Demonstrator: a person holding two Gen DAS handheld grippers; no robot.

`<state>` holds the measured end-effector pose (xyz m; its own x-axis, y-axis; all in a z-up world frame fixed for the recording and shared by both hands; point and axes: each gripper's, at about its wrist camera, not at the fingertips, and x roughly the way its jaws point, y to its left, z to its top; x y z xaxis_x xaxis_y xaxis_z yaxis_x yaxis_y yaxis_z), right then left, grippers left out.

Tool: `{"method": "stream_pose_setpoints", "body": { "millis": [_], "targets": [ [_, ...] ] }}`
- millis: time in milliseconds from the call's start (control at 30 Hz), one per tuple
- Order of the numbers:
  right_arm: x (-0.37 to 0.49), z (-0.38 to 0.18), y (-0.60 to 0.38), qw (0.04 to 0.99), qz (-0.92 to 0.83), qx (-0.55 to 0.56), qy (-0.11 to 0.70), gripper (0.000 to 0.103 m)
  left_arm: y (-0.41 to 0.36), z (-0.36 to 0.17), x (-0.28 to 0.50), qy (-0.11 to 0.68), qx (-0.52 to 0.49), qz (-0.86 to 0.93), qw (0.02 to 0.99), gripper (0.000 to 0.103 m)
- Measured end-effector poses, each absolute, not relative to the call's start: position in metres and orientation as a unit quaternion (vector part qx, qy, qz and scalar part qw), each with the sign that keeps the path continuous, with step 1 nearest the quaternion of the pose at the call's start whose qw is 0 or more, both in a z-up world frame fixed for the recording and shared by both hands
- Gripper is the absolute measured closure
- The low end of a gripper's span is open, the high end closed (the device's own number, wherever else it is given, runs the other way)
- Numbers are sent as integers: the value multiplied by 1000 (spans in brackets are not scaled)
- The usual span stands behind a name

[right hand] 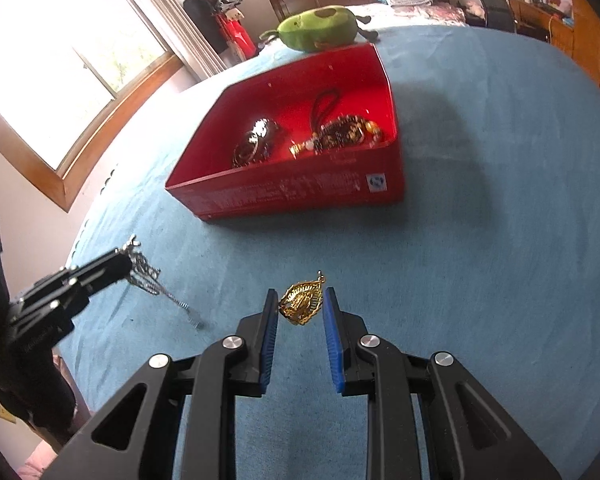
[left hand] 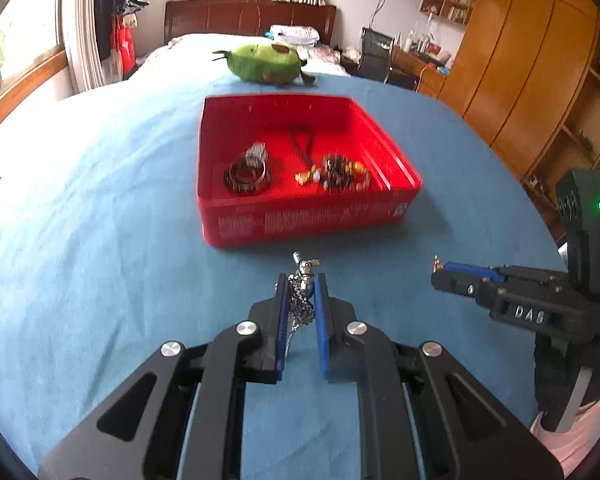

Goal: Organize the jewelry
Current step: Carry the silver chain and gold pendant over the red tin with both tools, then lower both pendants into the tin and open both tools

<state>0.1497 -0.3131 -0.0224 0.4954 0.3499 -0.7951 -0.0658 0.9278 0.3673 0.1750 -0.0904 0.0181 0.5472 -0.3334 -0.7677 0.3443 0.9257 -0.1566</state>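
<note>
Left wrist view: left hand-held gripper (left hand: 300, 284) clamps silver chain (left hand: 302, 280); right hand-held gripper (right hand: 300, 300) pinches gold pendant (right hand: 302, 303). Transport step; next, release over red box (left hand: 300, 224), frame centre.

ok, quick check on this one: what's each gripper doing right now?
Left gripper: jaws closed on the silver chain, lifted.
Right gripper: jaws closed on the gold pendant.

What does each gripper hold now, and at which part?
Left gripper: the silver chain, pinched at its bunched upper end. Right gripper: the gold pendant, held by its sides between the fingers.
</note>
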Motion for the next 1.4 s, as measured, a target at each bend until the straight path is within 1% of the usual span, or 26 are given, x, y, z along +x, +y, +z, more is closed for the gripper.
{"method": "stream_pose_setpoints", "body": {
  "millis": [200, 433, 500, 600, 800, 1100, 1300, 1400],
  "targets": [
    [165, 3, -312, 865, 125, 140, 465, 81, -87, 57, 192, 402, -10, -197, 894, 92],
    [202, 41, -308, 880, 134, 136, 436, 81, -92, 121, 228, 343, -17, -192, 919, 92],
    [214, 47, -307, 882, 136, 136, 431, 80, -96, 133, 241, 332, -16, -187, 924, 92],
    [236, 48, -305, 882, 138, 135, 430, 80, -102, 138, 263, 332, -11, -184, 925, 92],
    [280, 27, -304, 873, 128, 139, 449, 81, -114, 106, 305, 368, -10, -174, 913, 92],
    [321, -16, -311, 857, 113, 150, 480, 80, -115, 18, 352, 437, 3, -154, 886, 92],
    [325, -24, -309, 857, 104, 140, 484, 80, -119, -11, 367, 458, 13, -142, 877, 92],
    [326, -28, -308, 856, 104, 139, 488, 80, -119, -18, 370, 463, 16, -136, 876, 92]
  ]
}}
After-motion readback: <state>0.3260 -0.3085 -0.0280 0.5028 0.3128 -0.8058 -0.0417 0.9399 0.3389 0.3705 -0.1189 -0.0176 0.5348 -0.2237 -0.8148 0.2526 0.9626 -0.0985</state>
